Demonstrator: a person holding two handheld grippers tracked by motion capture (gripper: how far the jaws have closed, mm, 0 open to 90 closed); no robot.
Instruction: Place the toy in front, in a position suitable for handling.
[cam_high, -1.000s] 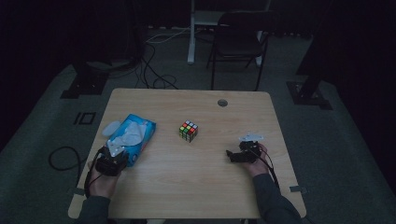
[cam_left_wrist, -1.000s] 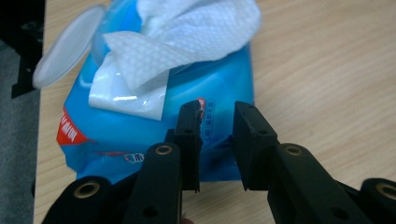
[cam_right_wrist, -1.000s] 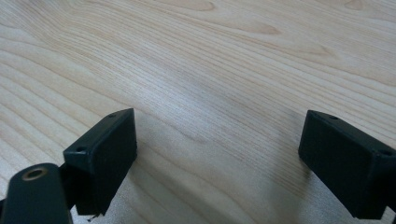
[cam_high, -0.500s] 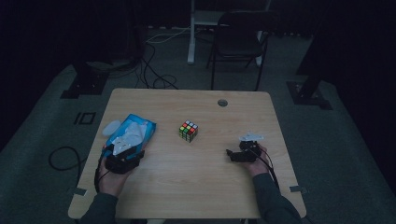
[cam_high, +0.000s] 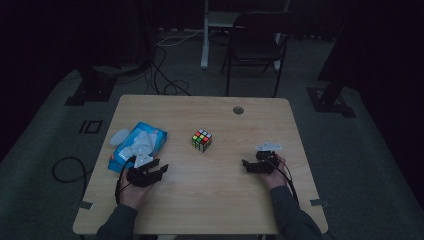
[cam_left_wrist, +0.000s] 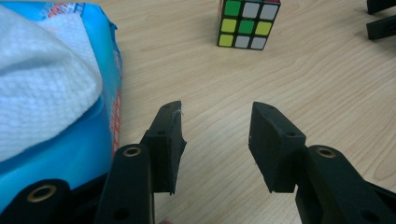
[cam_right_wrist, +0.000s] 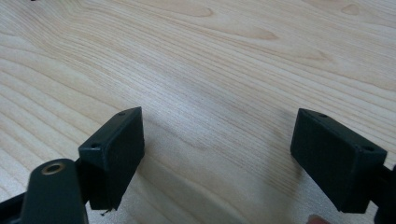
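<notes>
A colour-tiled puzzle cube (cam_high: 201, 140) (cam_left_wrist: 248, 23) sits near the middle of the wooden table (cam_high: 210, 200). At the left lies a blue pack of wet wipes (cam_high: 135, 146) (cam_left_wrist: 51, 107) with a white wipe sticking out of its top. My left gripper (cam_high: 159, 170) (cam_left_wrist: 215, 140) is open just right of the pack, low over the wood, pointing toward the cube. My right gripper (cam_high: 245, 165) (cam_right_wrist: 217, 154) is open at the table's right side with bare wood between its jaws. The right gripper's jaw tips also peek into the left gripper view's top right corner.
A round cable hole (cam_high: 238, 109) is in the table's far edge area. A dark chair (cam_high: 252, 45) and cables (cam_high: 165, 65) stand on the floor beyond the table. A small white lid-like piece (cam_high: 120, 136) lies left of the pack.
My left gripper has moved rightward, from over the pack's near end to the bare wood beside it. The right gripper has barely shifted.
</notes>
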